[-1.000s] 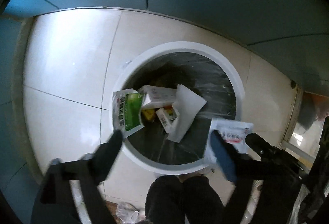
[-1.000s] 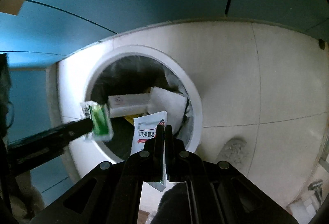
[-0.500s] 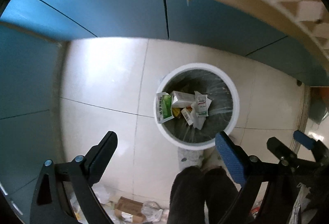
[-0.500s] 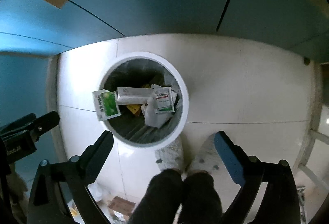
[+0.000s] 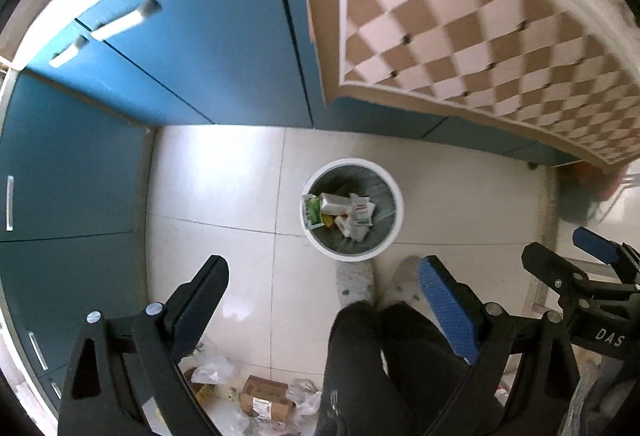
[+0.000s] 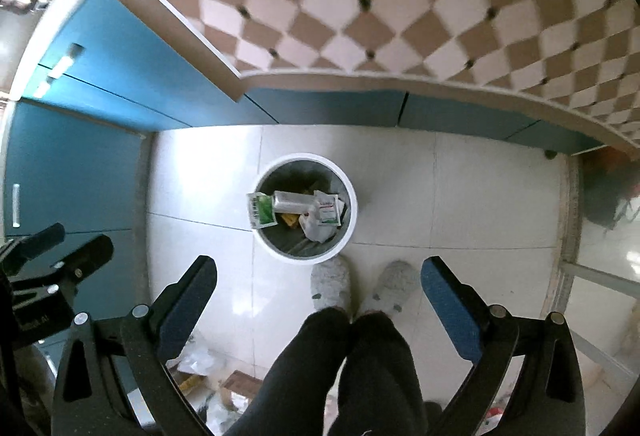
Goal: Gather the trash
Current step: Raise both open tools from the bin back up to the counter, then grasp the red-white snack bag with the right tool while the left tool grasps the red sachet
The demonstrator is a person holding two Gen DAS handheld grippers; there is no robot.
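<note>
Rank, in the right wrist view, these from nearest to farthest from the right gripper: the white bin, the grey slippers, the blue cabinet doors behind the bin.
1. Grey slippers, on the floor almost directly under the right gripper.
2. White bin, just beyond the toes.
3. Blue cabinet doors, behind the bin under the checkered countertop.

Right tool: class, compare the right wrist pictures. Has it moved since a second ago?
Yes. The right tool has risen away from the white bin, which now looks far smaller below it, and its jaws, then shut on a packet, are opening, empty.
</note>
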